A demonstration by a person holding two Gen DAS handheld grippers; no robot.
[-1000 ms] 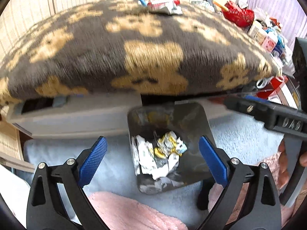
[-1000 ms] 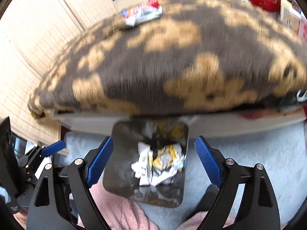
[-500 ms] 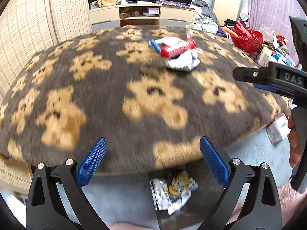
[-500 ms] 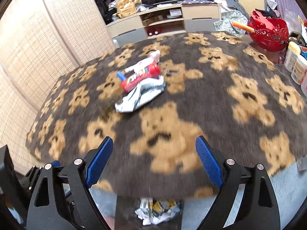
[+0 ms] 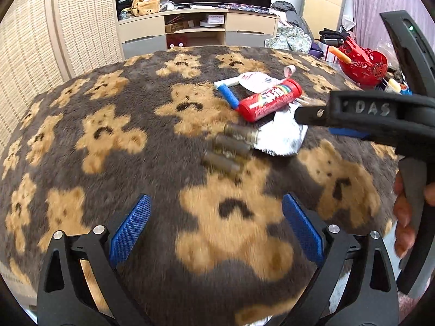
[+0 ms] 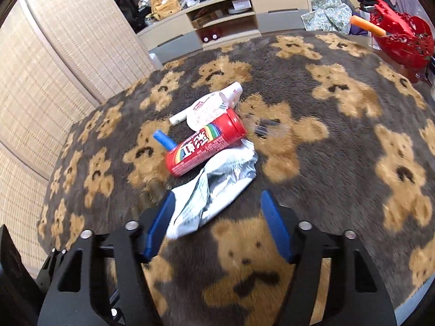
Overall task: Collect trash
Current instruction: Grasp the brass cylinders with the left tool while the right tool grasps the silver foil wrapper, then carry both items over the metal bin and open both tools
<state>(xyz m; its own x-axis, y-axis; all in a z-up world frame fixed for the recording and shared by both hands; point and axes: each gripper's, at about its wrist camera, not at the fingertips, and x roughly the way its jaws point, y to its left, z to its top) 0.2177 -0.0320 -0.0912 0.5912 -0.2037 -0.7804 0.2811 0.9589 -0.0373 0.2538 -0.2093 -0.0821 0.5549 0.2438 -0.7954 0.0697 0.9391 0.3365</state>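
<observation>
**Both grippers open over a small heap of trash on the bear blanket**

On the left, the left gripper (image 5: 216, 229) hangs over the brown blanket (image 5: 114, 168) with its bear pattern, jaws spread wide and holding nothing. Ahead of it, near the middle of the blanket, lie three dull metal tubes (image 5: 231, 146) side by side, blurred. Just past them sits the trash heap: a blue stick (image 5: 228, 96), a red can (image 5: 272, 100) lying on its side, a white paper label (image 5: 257, 81) behind the can, and a crumpled silver wrapper (image 5: 280, 138) touching the can's near side.

Further right, the right gripper (image 6: 218, 224) is low over the same heap, jaws apart. The silver wrapper (image 6: 214, 187) lies partly between its blue pads (image 6: 160, 222), the near end close to the left pad; I cannot tell whether they touch. The red can (image 6: 205, 142) rests just beyond the wrapper, the blue stick (image 6: 164, 140) at its left end.

At the far right edge of the blanket stands a red basket (image 6: 399, 43) with an orange stick (image 6: 367, 25) poking out.
</observation>
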